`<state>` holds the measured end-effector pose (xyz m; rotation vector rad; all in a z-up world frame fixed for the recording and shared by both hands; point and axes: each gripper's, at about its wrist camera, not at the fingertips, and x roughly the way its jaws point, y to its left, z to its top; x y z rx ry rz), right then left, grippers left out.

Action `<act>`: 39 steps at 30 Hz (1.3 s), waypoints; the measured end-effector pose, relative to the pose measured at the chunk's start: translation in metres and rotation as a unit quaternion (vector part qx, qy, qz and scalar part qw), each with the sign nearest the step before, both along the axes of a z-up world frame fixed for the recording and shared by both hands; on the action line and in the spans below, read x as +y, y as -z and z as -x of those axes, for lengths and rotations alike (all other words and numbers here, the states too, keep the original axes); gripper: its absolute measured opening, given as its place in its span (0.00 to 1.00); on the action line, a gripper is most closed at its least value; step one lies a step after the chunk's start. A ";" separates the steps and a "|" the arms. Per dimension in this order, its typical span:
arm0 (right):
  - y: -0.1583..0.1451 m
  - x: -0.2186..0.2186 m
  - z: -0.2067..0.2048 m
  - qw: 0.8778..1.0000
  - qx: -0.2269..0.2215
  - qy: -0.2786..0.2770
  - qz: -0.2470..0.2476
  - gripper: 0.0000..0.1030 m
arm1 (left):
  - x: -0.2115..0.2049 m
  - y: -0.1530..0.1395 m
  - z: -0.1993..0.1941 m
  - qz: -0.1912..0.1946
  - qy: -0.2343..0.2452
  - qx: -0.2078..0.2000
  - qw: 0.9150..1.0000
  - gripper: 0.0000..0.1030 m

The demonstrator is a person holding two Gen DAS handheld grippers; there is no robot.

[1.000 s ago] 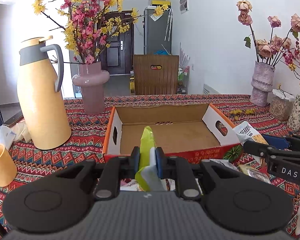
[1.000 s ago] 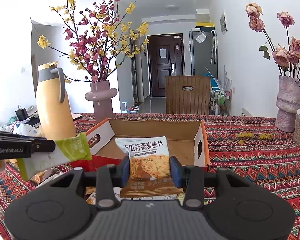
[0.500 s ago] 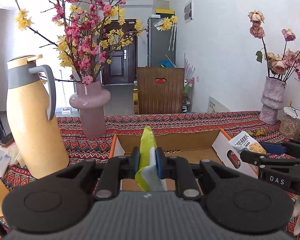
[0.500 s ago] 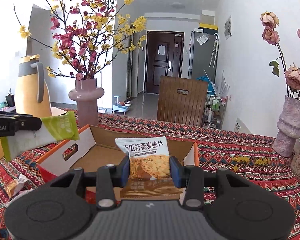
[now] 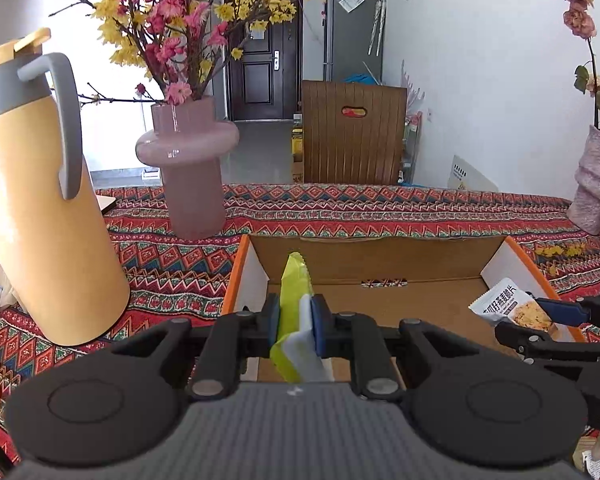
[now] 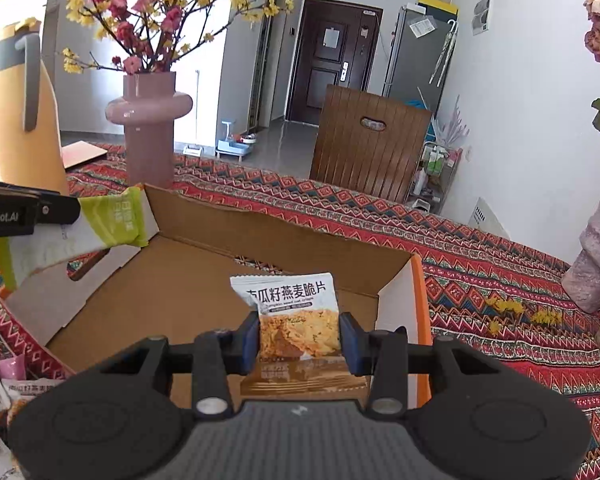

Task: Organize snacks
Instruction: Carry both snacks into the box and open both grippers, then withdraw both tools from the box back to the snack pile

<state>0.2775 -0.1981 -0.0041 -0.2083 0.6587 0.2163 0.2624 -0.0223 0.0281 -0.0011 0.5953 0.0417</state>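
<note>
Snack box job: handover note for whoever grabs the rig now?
Left tool: shut on green-and-white snack packet, over the cardboard box near its left wall.
Right tool: shut on oat crisp packet, over the box's right side.
Done: both packets picked up; the visible box floor is bare.
Left: release both into the box, then collect the loose packets lying on the tablecloth beside it.

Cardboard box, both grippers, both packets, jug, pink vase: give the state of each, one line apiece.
cardboard box: open-topped, nothing on the floor that shows.
left gripper: shut on the green packet.
green packet: held on edge over the box's left end.
right gripper: shut on the oat crisp packet.
oat crisp packet: sealed, held flat-faced above the box.
yellow jug: upright, lid on.
pink vase: upright, holding flower branches.
</note>
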 end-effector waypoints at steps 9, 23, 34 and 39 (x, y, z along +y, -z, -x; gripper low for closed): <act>0.009 -0.009 -0.002 1.000 0.011 0.011 -0.013 0.53 | 0.004 0.009 0.004 0.005 0.001 0.008 1.000 0.35; -0.018 -0.026 0.051 0.998 -0.045 0.018 -0.051 1.00 | 0.001 -0.008 0.047 0.007 -0.004 -0.040 0.999 1.00; -0.028 -0.034 0.118 0.994 -0.093 0.011 -0.056 1.00 | 0.001 -0.013 0.101 0.000 0.010 -0.069 0.998 1.00; -0.028 -0.040 0.146 0.993 -0.104 0.011 -0.061 1.00 | 0.006 -0.010 0.125 0.011 0.014 -0.070 0.997 1.00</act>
